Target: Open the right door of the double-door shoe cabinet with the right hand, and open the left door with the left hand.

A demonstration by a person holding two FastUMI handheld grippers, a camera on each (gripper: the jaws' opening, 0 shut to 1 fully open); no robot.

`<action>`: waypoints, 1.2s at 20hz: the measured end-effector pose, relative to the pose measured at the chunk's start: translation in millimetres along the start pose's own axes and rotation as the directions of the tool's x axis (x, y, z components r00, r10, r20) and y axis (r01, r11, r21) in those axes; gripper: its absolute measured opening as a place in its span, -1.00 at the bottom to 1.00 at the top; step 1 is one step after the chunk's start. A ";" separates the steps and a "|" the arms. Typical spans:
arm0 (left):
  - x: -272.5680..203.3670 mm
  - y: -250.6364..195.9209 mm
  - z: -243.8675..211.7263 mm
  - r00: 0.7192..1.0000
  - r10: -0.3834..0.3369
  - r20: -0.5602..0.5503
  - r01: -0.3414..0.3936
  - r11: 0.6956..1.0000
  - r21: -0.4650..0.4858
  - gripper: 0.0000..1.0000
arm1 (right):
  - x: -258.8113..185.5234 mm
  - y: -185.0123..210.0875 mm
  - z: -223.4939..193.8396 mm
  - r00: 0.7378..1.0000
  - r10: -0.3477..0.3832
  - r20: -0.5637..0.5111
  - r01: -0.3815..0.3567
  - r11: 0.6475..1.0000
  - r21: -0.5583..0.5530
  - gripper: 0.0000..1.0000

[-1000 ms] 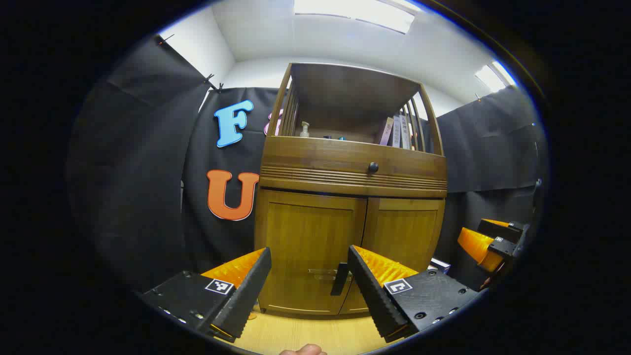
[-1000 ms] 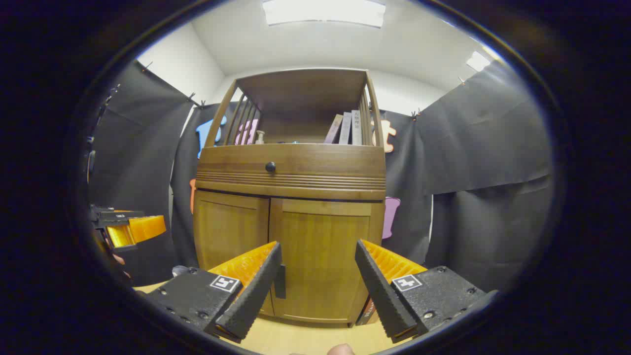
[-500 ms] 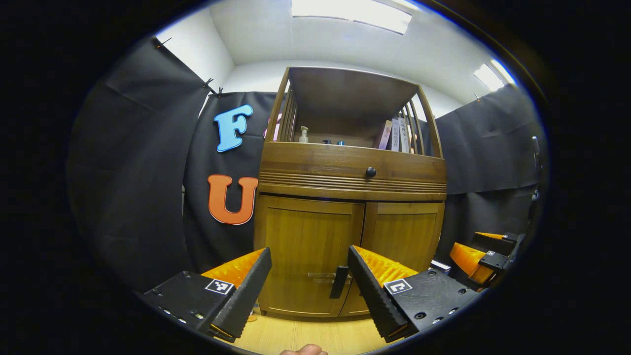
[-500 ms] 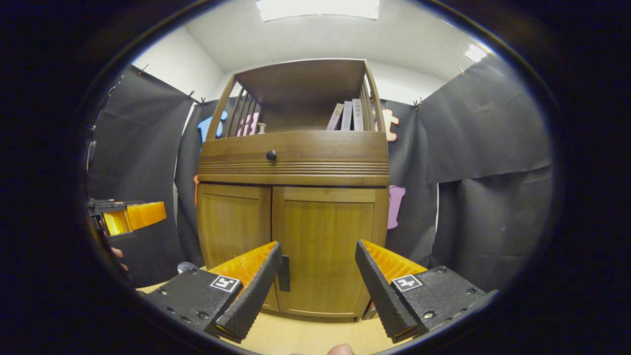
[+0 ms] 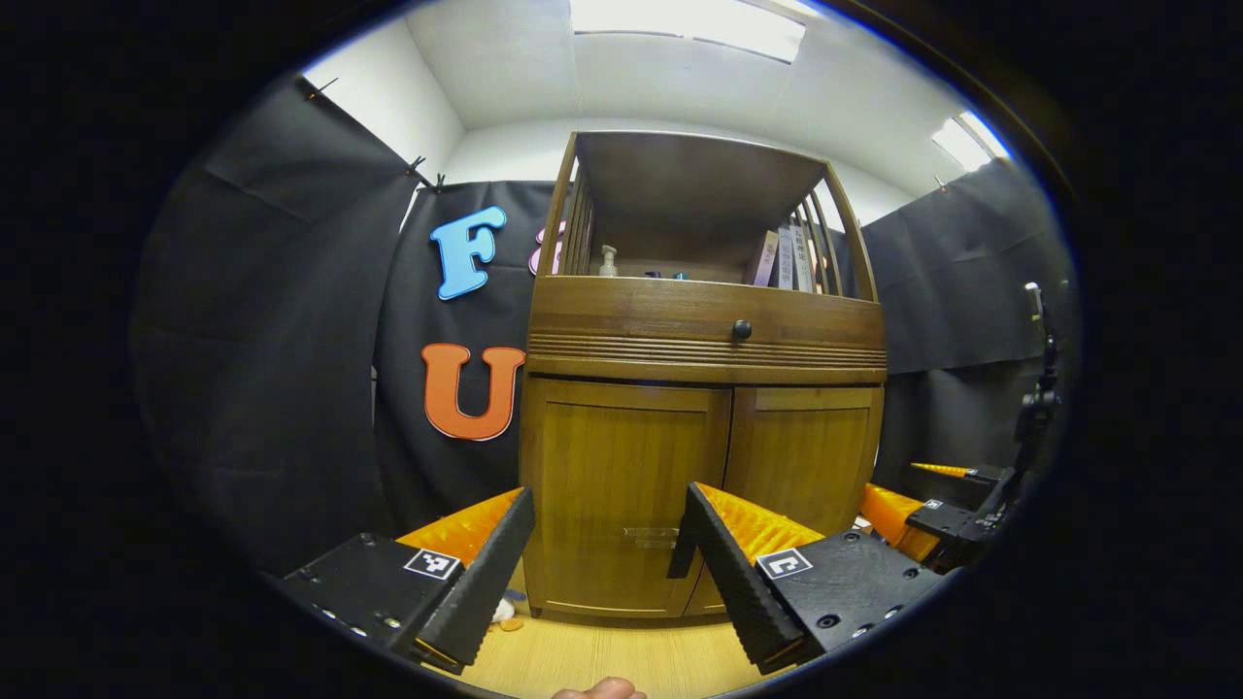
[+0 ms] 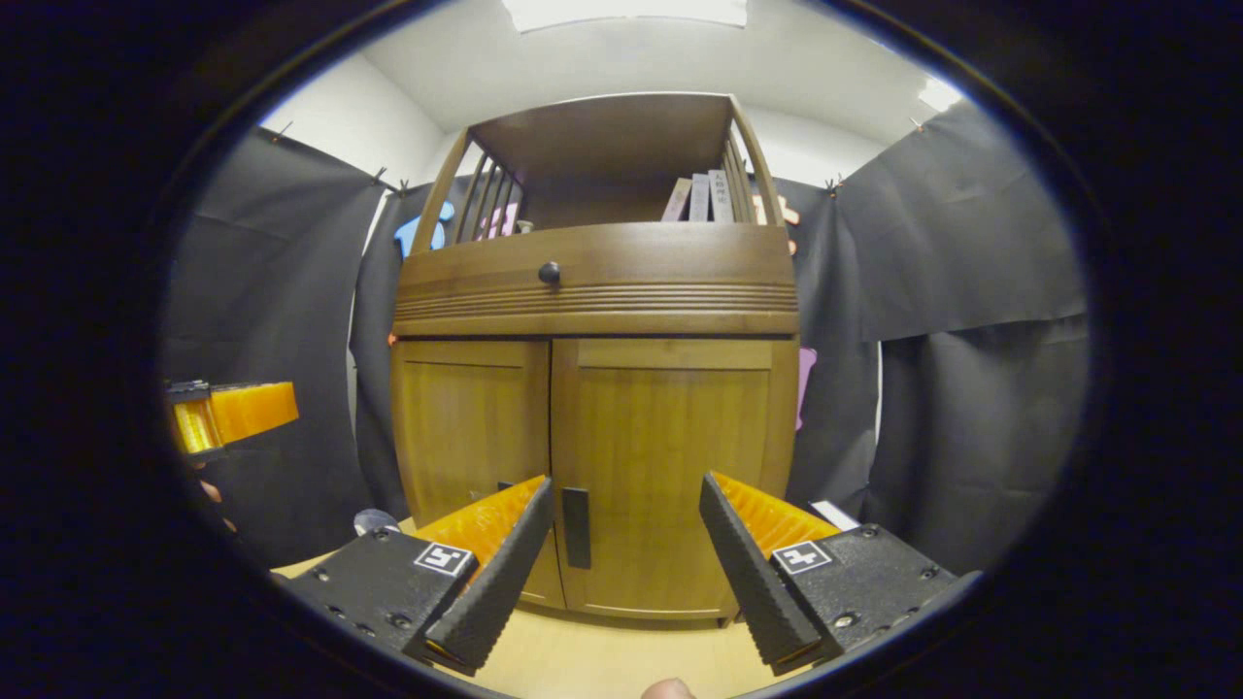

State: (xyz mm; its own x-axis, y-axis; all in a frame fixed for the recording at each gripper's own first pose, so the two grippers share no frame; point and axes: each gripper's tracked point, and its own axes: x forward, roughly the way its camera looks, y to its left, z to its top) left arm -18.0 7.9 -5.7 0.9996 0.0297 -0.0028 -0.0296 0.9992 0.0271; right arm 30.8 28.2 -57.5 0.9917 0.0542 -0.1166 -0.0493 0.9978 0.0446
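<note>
The wooden shoe cabinet [image 5: 704, 325] stands ahead with both lower doors closed. In the left gripper view my left gripper [image 5: 610, 490] is open, a short way in front of the left door [image 5: 621, 466]; one finger hides part of the dark handle [image 5: 677, 551] at the centre seam. The right door [image 5: 806, 456] is beside it, and my right gripper [image 5: 908, 493] hovers low at the right. In the right gripper view my right gripper [image 6: 626, 481] is open before the right door [image 6: 670, 427], whose dark vertical handle [image 6: 576, 527] shows between the fingers. The left gripper [image 6: 228, 417] hangs at the far left.
Above the doors is a drawer with a round knob [image 5: 742, 329], and an open shelf holds books [image 5: 787, 260] and a pump bottle [image 5: 608, 260]. Small objects [image 5: 503, 612] lie on the wooden floor by the cabinet's left foot. A black stand [image 5: 1037, 388] rises at the right.
Both grippers have drawn nearer to the cabinet. The right gripper has closed in on the right door and its handle now shows between the fingers. Both doors stay closed.
</note>
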 end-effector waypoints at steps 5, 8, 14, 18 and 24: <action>-13.8 11.9 -5.2 1.000 0.023 0.003 -0.023 0.999 0.027 1.00 | 40.4 25.3 -20.3 0.998 0.035 -0.046 -0.035 0.999 -0.002 0.93; -21.1 24.5 -6.0 0.999 0.048 0.008 -0.048 0.998 0.031 1.00 | 63.3 34.6 -32.1 0.997 0.035 -0.067 -0.035 0.999 -0.005 0.87; -40.2 52.5 -6.2 0.993 0.116 0.003 -0.116 0.993 0.021 1.00 | 111.2 49.9 -66.8 0.990 0.042 -0.134 -0.041 0.999 0.007 0.56; -51.5 66.0 -9.3 0.987 0.160 -0.007 -0.160 0.987 0.014 0.90 | 136.7 51.0 -95.0 0.979 0.032 -0.200 -0.028 0.999 0.023 0.46; -61.3 80.1 -15.6 0.980 0.197 -0.029 -0.196 0.980 0.019 0.90 | 160.9 39.3 -116.2 0.971 -0.005 -0.241 0.010 1.000 0.020 0.23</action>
State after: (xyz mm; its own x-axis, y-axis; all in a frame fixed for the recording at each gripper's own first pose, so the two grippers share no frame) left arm -81.7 86.5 -19.0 0.9737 0.2264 -0.0261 -0.2251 0.9732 0.0462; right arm 174.6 80.6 -189.9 0.9342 0.0570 -0.3523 -0.0370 0.9973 0.0632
